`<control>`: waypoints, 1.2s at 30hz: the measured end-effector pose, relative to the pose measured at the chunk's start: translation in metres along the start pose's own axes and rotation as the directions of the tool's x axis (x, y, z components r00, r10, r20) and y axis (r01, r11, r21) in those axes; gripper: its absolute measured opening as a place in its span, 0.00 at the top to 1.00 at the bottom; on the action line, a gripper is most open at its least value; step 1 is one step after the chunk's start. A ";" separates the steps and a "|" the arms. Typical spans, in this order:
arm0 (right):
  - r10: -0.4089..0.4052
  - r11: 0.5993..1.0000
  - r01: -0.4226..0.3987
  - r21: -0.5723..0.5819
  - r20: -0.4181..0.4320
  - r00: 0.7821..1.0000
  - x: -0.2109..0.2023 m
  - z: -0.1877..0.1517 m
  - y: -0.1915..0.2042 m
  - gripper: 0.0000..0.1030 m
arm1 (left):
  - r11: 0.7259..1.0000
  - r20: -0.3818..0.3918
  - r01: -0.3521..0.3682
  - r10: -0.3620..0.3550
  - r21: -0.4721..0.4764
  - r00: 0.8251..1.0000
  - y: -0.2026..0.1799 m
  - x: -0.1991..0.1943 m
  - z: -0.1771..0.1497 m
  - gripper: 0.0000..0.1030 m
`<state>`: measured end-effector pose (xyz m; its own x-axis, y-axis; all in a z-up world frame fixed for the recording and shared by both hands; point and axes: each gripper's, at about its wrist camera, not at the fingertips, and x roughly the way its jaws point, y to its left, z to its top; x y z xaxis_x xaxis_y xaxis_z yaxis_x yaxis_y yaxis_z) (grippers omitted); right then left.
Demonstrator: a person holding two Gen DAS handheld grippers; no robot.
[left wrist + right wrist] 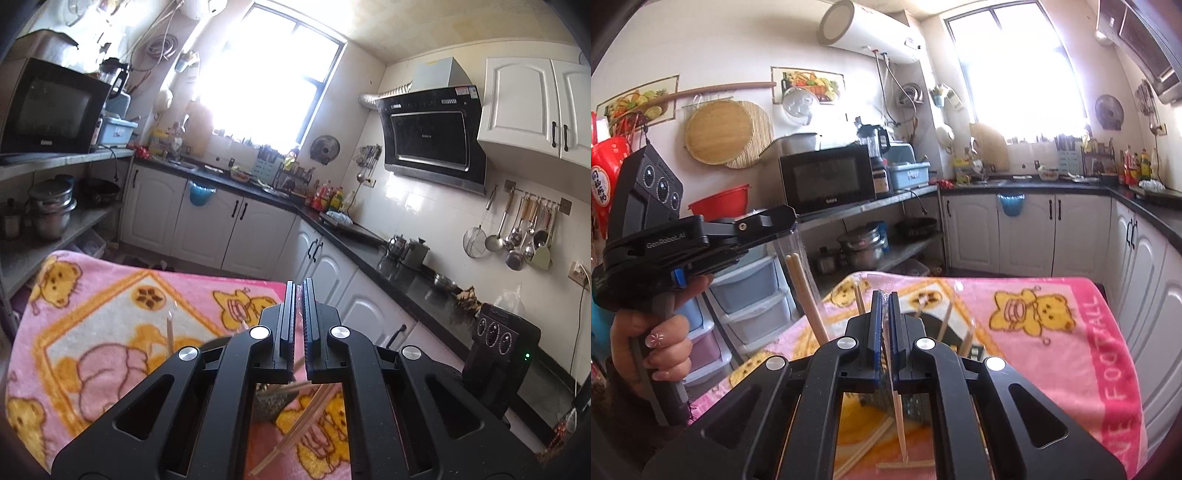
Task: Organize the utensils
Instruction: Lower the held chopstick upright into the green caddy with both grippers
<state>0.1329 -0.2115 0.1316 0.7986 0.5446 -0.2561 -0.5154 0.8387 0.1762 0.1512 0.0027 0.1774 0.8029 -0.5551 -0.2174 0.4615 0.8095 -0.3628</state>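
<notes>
Two closed tongs (299, 291) (885, 295), both on a clear chopstick bag (801, 251), sticks roughly upright.

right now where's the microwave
In the right wrist view the microwave sits on the upper shelf left of centre, beside the blender; the left wrist view shows it far left.

The black gripper frame (299, 387) hides most of the chopsticks (291, 424) and the dark mesh holder (271, 404) beneath it, the pink blanket (1071, 332) runs off the picture's lower edge, and glare washes out the window (266, 74).
</notes>
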 end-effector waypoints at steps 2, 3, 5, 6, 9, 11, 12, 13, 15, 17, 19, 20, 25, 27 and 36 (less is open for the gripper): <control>0.006 1.000 -0.006 -0.008 0.014 1.000 0.000 0.007 0.001 0.96 | 1.000 0.012 -0.001 0.001 -0.001 1.000 0.001 0.000 0.006 0.98; 0.008 1.000 -0.008 -0.012 0.025 1.000 0.000 0.010 0.002 0.96 | 1.000 0.017 -0.002 0.002 -0.002 1.000 0.000 -0.001 0.009 0.98; 0.011 1.000 -0.010 -0.018 0.041 0.999 0.000 0.018 0.002 0.96 | 1.000 0.026 -0.002 0.002 -0.004 1.000 0.001 -0.001 0.014 0.98; 0.014 1.000 -0.013 -0.021 0.051 0.999 0.000 0.022 0.003 0.96 | 1.000 0.032 -0.004 0.004 -0.003 0.999 0.001 -0.001 0.017 0.98; 0.021 0.999 -0.018 -0.032 0.080 0.997 -0.002 0.034 0.003 0.96 | 1.000 0.051 -0.004 0.004 -0.003 0.999 0.001 -0.002 0.025 0.98; 0.022 0.999 -0.018 -0.043 0.096 0.995 -0.002 0.041 0.004 0.96 | 1.000 0.063 -0.003 0.003 -0.002 0.998 0.002 -0.002 0.029 0.98; 0.024 0.999 -0.019 -0.049 0.107 0.994 -0.002 0.046 0.005 0.96 | 1.000 0.072 -0.007 0.007 -0.001 0.997 0.002 -0.003 0.032 0.98; 0.025 0.998 -0.019 -0.053 0.116 0.993 -0.001 0.050 0.005 0.96 | 1.000 0.078 -0.007 0.007 -0.001 0.997 0.002 -0.003 0.033 0.98; 0.025 0.998 -0.018 -0.056 0.124 0.992 0.000 0.055 0.006 0.96 | 1.000 0.091 -0.011 0.011 -0.004 0.996 0.002 -0.004 0.039 0.98; 0.030 0.998 -0.023 -0.052 0.132 0.991 0.001 0.061 0.004 0.96 | 1.000 0.103 -0.020 0.020 -0.002 0.995 0.003 -0.004 0.043 0.98; 0.030 0.999 -0.023 -0.048 0.143 0.989 0.003 0.067 0.003 0.96 | 0.999 0.115 -0.037 0.036 0.004 0.993 0.004 -0.003 0.047 0.98; 0.027 0.999 -0.020 -0.048 0.149 0.988 0.003 0.069 0.002 0.96 | 0.999 0.118 -0.045 0.044 0.005 0.992 0.005 -0.003 0.048 0.98; 0.010 0.999 -0.002 -0.048 0.177 0.984 0.007 0.080 -0.003 0.96 | 0.998 0.123 -0.062 0.063 -0.013 0.990 0.014 0.003 0.052 0.98; 0.001 0.999 0.007 -0.047 0.182 0.983 0.010 0.082 -0.006 0.96 | 0.998 0.120 -0.067 0.069 -0.023 0.990 0.019 0.007 0.052 0.98; -0.049 0.999 0.052 -0.013 0.183 0.982 0.028 0.078 -0.025 0.96 | 0.994 0.090 -0.077 0.084 -0.079 0.992 0.042 0.026 0.042 0.98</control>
<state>0.1925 -0.2180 0.1945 0.8662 0.4923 -0.0858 -0.4773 0.8659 0.1501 0.2077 0.0303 0.1949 0.8694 -0.4659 -0.1648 0.3671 0.8321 -0.4157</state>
